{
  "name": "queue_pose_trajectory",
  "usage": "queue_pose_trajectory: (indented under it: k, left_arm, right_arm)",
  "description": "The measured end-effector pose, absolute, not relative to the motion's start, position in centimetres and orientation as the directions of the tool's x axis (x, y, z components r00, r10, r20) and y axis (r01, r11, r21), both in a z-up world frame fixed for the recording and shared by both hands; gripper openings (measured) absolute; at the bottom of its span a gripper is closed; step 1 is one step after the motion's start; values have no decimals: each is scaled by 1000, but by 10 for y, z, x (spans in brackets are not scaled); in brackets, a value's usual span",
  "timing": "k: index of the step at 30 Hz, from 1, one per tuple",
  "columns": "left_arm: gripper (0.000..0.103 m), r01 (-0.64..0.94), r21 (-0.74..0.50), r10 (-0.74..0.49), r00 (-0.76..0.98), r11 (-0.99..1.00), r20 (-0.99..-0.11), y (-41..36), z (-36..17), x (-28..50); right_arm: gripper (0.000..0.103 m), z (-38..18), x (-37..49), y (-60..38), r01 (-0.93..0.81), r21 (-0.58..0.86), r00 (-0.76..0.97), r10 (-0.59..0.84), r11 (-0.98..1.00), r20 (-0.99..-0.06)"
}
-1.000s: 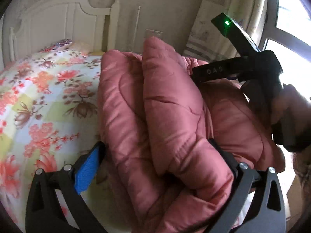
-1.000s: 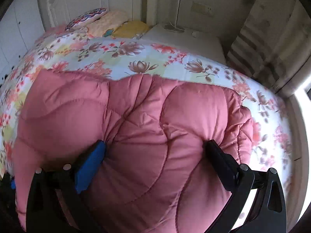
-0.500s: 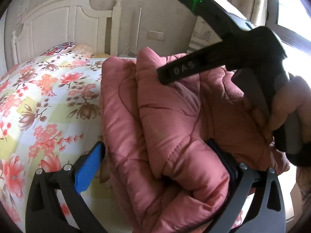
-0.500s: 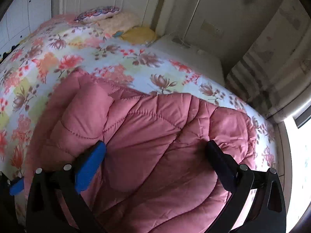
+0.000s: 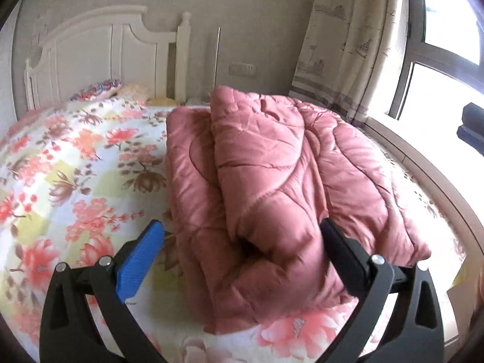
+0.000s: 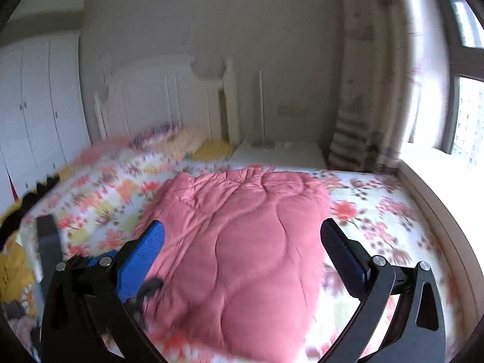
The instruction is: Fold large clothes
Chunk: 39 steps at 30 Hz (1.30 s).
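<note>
- Your left gripper (image 5: 242, 242) has its jaws spread wide. The folded end of the pink quilt (image 5: 272, 181) sits between them, but you cannot tell if the pads touch it.
- Your right gripper (image 6: 242, 242) also has its jaws spread wide, with nothing held. It looks raised above the quilt (image 6: 242, 242), though the picture is blurry.
- The pink quilt lies folded in a thick bundle on the flowery bed sheet (image 5: 75, 166), toward the window side of the bed.
- The left view shows the bundle from its end, so you can see the puffy layers stacked and rolled over each other.
- The right view shows only the flat top of the quilt, like one smooth pink pad.
- Only the right view shows the white wardrobe doors (image 6: 39, 106) and the small white table (image 6: 281, 154) by the headboard (image 6: 157, 96).
- Only the right view shows something yellow (image 6: 12, 269) at the bed's left edge.
- The left view shows the curtain (image 5: 348, 45) and window (image 5: 444, 30) clearly, with a dark shape (image 5: 472, 127) at the far right edge.
</note>
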<state>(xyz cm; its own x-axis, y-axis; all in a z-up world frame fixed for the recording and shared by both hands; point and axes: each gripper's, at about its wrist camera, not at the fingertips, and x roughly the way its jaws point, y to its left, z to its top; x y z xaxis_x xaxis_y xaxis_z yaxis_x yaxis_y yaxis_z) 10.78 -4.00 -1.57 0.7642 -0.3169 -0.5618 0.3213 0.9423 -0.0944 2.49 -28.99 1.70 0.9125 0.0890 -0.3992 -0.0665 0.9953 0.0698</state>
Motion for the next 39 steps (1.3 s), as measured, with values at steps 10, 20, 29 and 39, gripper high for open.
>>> queue_pose_trajectory:
  k: [10, 20, 29, 39]
  left_arm:
    - [101, 312, -22, -256, 735, 950, -628, -56, -18, 101]
    - [101, 350, -171, -370, 649, 921, -665, -32, -46, 114]
    - [101, 320, -127, -327, 713, 939, -621, -25, -16, 94]
    - [101, 141, 116, -115, 972, 983, -204, -15, 102, -8]
  right_arm:
    - [99, 23, -5, -311, 6, 75, 929, 22, 997, -370]
    - [98, -94, 83, -302, 25, 96, 731, 48, 995, -681]
    - [99, -32, 31, -293, -33, 18, 813, 38, 999, -582]
    - [99, 60, -54, -288, -54, 6, 945, 53, 999, -322]
